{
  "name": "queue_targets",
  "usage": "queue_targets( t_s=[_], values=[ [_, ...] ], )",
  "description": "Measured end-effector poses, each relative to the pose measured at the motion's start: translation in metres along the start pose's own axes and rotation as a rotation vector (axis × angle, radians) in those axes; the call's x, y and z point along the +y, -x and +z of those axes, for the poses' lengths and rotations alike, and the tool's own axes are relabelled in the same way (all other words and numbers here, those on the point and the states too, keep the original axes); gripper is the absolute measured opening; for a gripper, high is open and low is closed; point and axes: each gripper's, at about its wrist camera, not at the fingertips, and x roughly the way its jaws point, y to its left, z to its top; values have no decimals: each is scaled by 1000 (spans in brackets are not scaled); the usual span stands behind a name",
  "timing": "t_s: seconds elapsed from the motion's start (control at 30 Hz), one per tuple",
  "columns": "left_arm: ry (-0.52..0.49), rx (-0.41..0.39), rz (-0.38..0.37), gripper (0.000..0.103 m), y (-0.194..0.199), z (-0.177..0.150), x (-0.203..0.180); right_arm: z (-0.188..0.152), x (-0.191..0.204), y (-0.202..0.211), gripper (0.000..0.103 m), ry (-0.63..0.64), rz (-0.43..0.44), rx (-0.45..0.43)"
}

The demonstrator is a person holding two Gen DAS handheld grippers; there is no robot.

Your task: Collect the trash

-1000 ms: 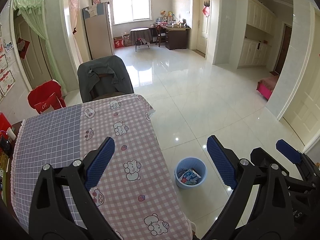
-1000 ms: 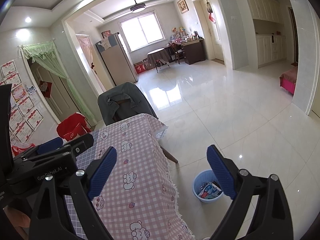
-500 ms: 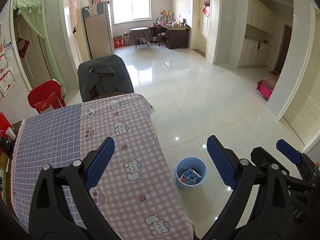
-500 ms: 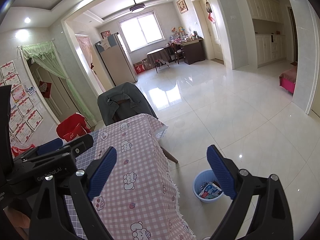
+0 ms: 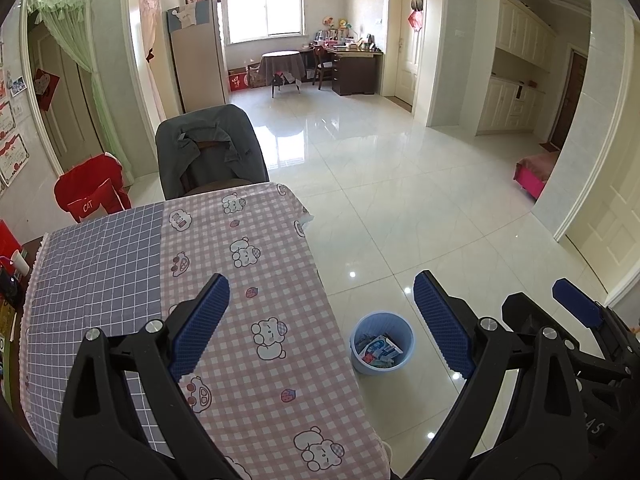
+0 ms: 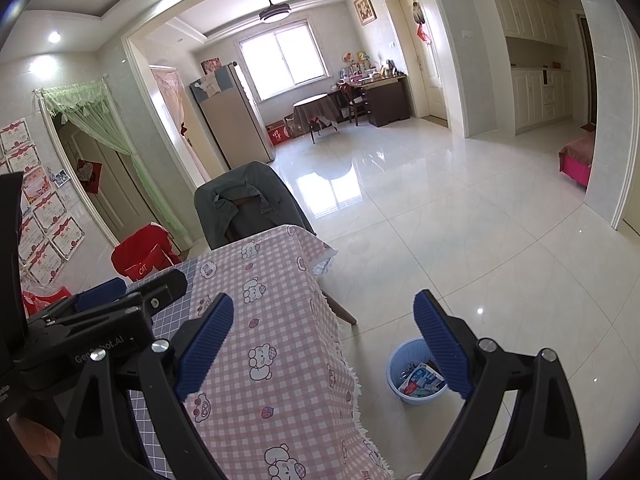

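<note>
The table (image 5: 120, 264) wears two joined cloths — a grey-blue grid on its left part, a pink check with cartoon bears (image 5: 264, 264) on its right. Just beside its right edge, on the glossy tiled floor (image 5: 400, 200), stands a blue bin (image 5: 382, 342) holding wrappers — apart from the cloth.

Tablecloth-covered table (image 5: 240, 280) fills lower left of frame, top bare. Draped chair (image 5: 210, 152) blocks its far end. Blue bin (image 5: 382, 344) stands on floor just beside table edge, lower centre. Tiled floor (image 5: 420, 200) open across right half.
</note>
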Motion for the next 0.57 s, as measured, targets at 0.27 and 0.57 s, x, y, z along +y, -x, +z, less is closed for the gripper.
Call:
queue_targets(
  t_s=[0.27, 0.57],
  values=[
    [16, 17, -7, 92, -6, 1, 8, 4, 5, -9, 90, -1, -5, 23],
    [47, 76, 6, 93, -25, -8, 25, 3, 13, -30, 90, 13, -3, 86]
  ],
)
